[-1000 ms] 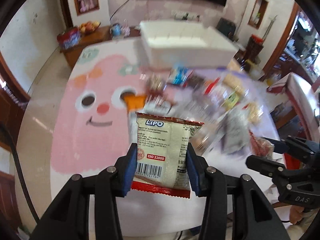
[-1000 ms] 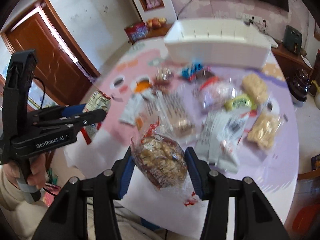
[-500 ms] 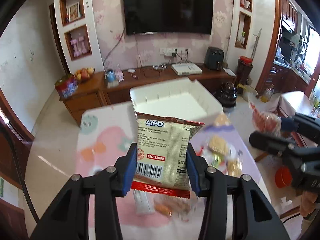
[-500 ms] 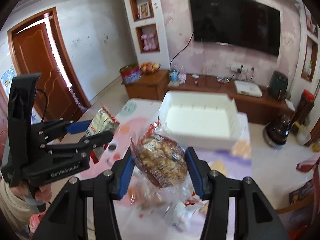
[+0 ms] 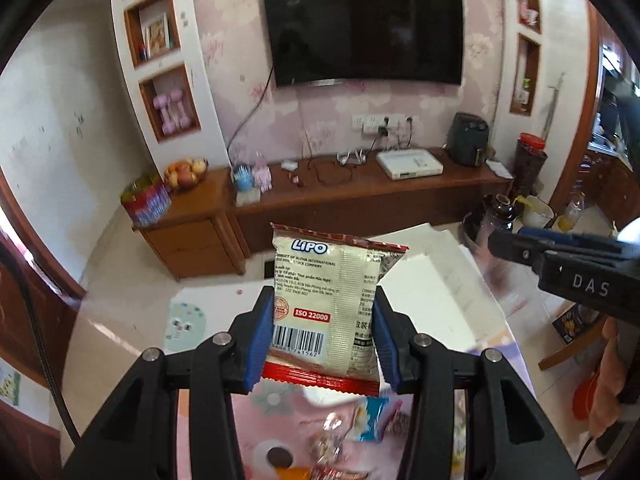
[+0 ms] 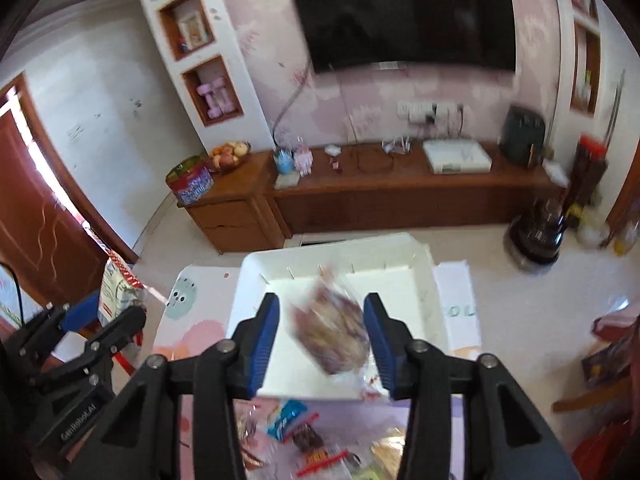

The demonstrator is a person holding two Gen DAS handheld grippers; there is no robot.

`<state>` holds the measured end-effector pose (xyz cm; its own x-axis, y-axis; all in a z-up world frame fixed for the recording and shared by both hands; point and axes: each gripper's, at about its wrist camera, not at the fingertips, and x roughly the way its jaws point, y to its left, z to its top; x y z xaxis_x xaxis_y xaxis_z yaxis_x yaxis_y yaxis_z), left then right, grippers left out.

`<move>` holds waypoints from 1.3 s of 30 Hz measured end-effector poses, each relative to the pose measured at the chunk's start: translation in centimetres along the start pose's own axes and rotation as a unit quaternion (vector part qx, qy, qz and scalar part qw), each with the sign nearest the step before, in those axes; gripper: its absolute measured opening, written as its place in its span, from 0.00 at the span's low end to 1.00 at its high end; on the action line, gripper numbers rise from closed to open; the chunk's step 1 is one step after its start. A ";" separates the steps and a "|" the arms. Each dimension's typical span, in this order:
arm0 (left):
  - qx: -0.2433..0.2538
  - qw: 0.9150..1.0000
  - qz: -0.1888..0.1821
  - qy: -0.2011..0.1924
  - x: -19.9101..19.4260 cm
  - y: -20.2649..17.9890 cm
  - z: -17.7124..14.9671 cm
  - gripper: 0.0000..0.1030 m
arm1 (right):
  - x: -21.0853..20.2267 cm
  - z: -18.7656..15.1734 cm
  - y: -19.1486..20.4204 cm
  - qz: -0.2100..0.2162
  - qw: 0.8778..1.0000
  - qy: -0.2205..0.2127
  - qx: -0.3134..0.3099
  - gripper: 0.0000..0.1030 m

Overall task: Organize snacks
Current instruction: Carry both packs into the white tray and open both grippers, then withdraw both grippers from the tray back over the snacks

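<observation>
1. Above the table (image 6: 192, 336), the left gripper (image 5: 322, 294) clamps a cream Lipo packet (image 5: 336, 264) upright between its blue pads, barcode side to the camera.
2. The right gripper (image 6: 321, 300) hangs over the white box (image 6: 256, 280). Its jaws have just been closing, and the clear bag of brown snacks (image 6: 332, 336) is between them, blurred and tilted.
3. A gap shows between that bag and the left-hand pad, so the bag looks loose.
4. Loose snacks (image 6: 292, 416) lie on the table just in front of the box.
</observation>
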<state>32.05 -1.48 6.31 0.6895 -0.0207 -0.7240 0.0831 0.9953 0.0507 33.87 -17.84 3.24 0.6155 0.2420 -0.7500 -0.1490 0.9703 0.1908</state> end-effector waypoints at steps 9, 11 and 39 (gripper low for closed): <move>-0.001 0.997 -0.006 0.077 14.4 -2.4 -2.0 0.44 | 12.7 -1.5 -3.4 -0.025 0.995 0.090 0.041 0.28; 0.005 0.996 0.001 0.086 16.4 -2.8 -2.7 0.48 | 13.6 -2.1 -3.6 -0.027 0.994 0.098 0.040 0.29; 0.024 0.999 -0.015 0.043 7.4 -3.6 -9.5 0.84 | 4.1 -6.2 -2.1 -0.061 0.995 0.062 0.041 0.30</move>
<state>30.02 -4.37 -5.71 0.6224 -0.0402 -0.7817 0.1391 0.9885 0.0600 31.94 -18.85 -4.15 0.5249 0.1271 -0.8416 -0.0132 0.9899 0.1412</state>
